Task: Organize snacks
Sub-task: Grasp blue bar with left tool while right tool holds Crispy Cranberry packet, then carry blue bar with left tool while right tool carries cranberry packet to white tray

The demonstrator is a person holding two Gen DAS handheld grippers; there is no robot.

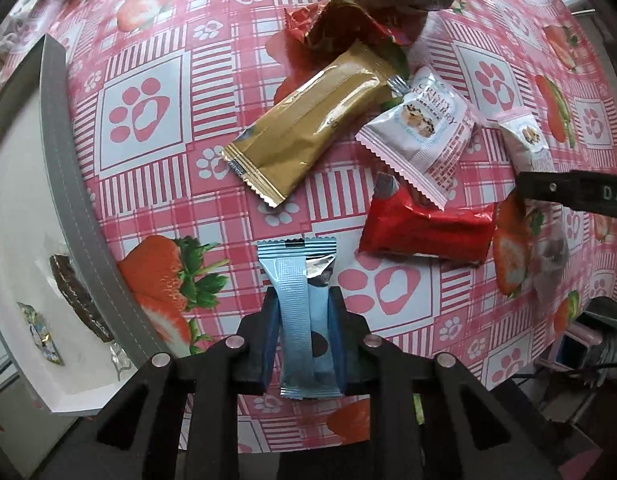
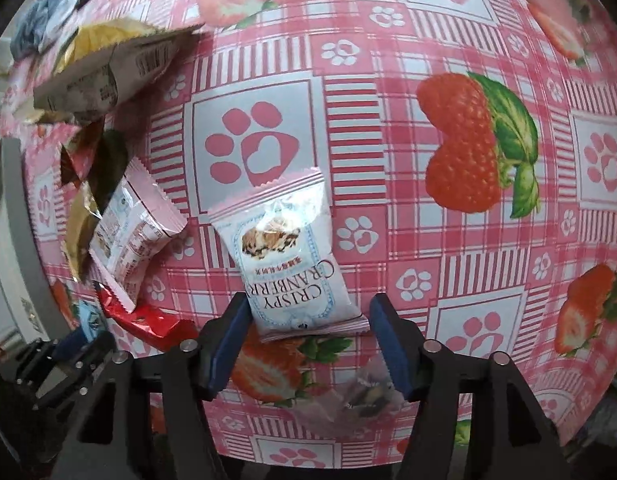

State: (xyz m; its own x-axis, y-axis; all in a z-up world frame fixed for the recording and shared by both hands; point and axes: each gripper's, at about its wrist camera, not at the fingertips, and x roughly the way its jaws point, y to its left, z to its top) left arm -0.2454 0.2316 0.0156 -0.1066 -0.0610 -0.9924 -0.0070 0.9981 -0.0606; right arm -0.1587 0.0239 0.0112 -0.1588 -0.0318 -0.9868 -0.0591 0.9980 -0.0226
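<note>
My left gripper (image 1: 304, 320) is clamped on a light blue snack bar (image 1: 302, 312), its ends sticking out past my fingers. Ahead lies a gold packet (image 1: 308, 128), ahead to the right a red packet (image 1: 426, 232), and a grey tray (image 1: 68, 208) sits left. My right gripper (image 2: 308, 320) stands wide, a cranberry packet (image 2: 288, 256) between its fingers, left pad touching.
</note>
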